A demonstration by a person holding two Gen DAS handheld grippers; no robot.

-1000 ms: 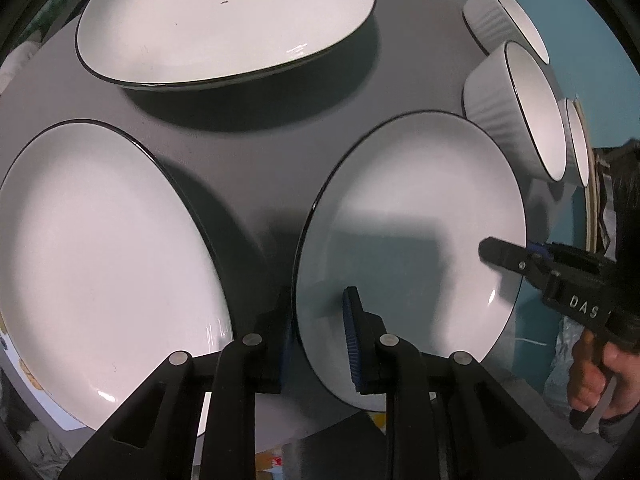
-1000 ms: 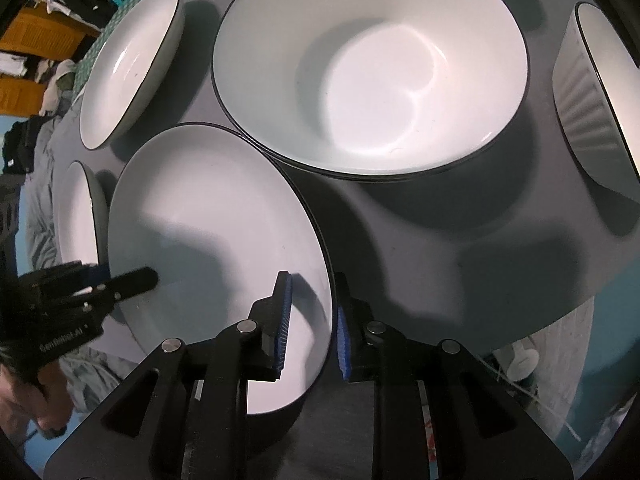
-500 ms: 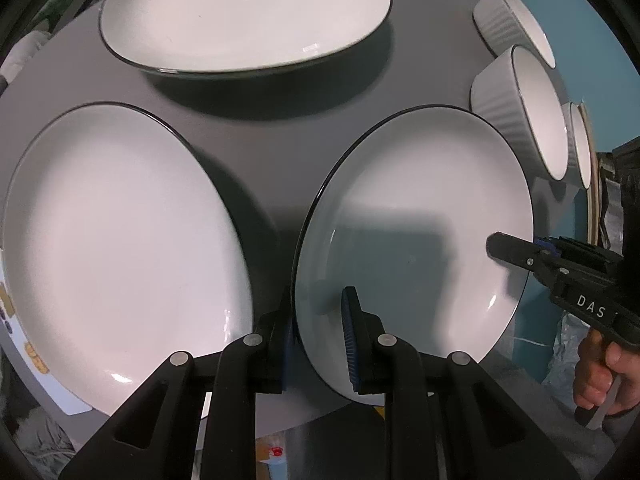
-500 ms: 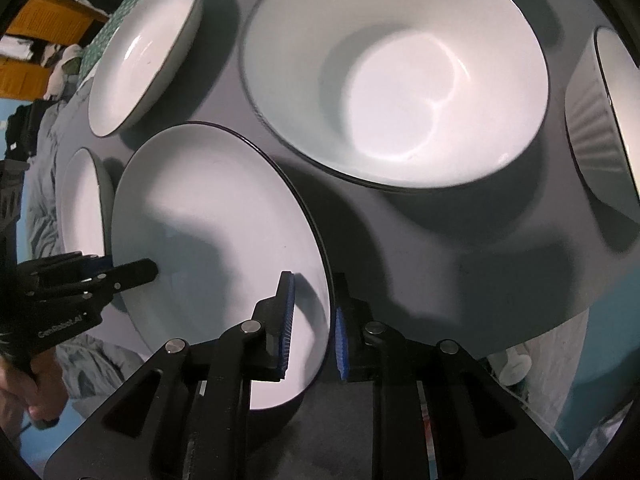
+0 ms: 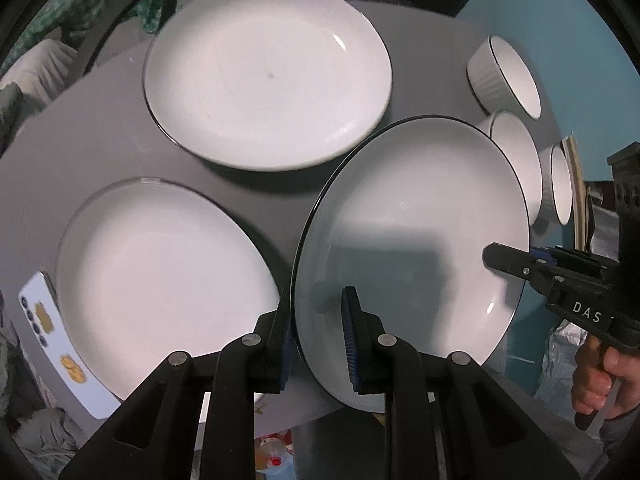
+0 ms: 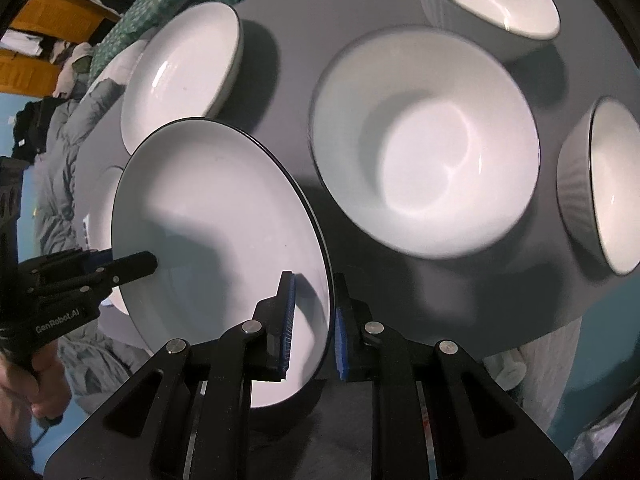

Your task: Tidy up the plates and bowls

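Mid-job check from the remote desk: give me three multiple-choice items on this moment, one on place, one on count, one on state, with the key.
1. Where does the right gripper grip the held plate?
A. On the rim opposite the left gripper
B. Beside the left gripper on the same edge
C. Under the plate's middle

2. How many other large plates lie on the grey table in the left wrist view?
A. None
B. Two
C. Four

3. What state is the held plate in?
A. Flat on the table
B. Stacked inside a bowl
C. Clamped at both rims, above the table

Key:
1 A, the right gripper's fingers come in from the plate's far side in the left wrist view.
2 B, the far plate and the near plate are there.
3 C, each gripper's pads close on the rim and the plate overlaps the ribbed bowl behind it.
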